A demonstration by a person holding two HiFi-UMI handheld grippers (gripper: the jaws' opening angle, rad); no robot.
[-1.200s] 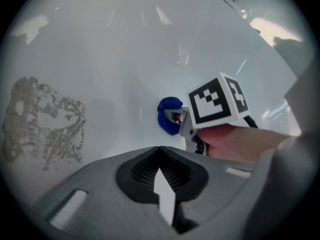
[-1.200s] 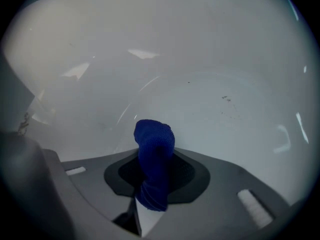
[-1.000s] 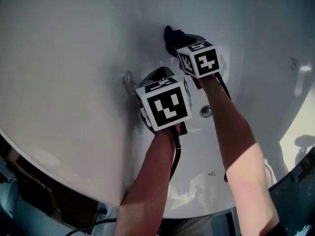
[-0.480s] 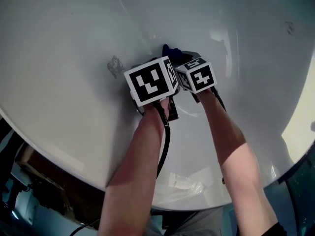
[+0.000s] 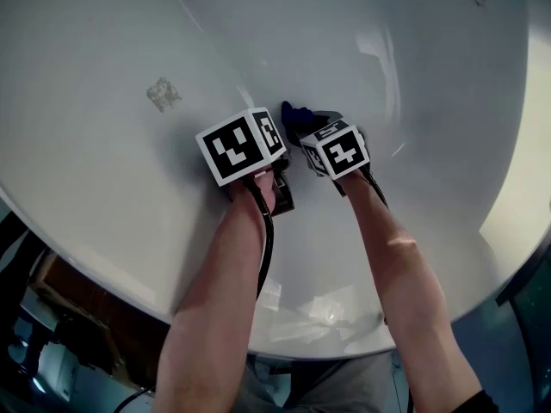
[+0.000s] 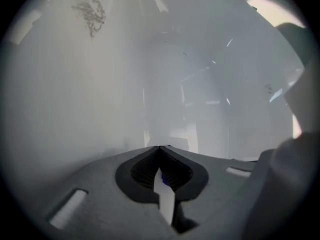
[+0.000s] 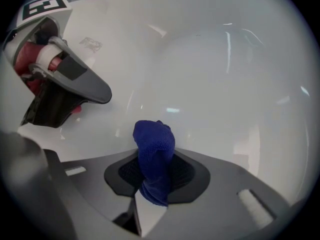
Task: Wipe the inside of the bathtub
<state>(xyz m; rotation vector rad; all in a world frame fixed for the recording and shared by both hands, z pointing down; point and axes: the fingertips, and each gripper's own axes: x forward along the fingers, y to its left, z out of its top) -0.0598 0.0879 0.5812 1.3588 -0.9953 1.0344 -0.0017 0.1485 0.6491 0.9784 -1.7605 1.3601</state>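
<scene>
One bathtub (image 5: 413, 50) fills every view, its white inner wall curving round both tools. Two bare forearms reach down into it, and over the last second they have drawn together: the left gripper (image 6: 160, 151), which sat lower and nearer the person, has come up level with the right gripper (image 7: 157, 174), so the two marker cubes are now just beside each other. The drain that showed by the right wrist a second ago is no longer in the head view, so the stroke seems to have travelled across the wall to a fresh stretch, and the wipe looks under way rather than finished.

There are two grippers. The left one has its jaws closed together with nothing I can make out between them (it looks like a spare hand here). The right one is clamped on the single blue cloth (image 7: 152, 136), whose bunched end sticks out past the jaws towards the tub wall; whether it touches I cannot tell.

One grey smudge (image 5: 161, 94) marks the wall, left of the grippers and well apart from the cloth, not yet wiped.
</scene>
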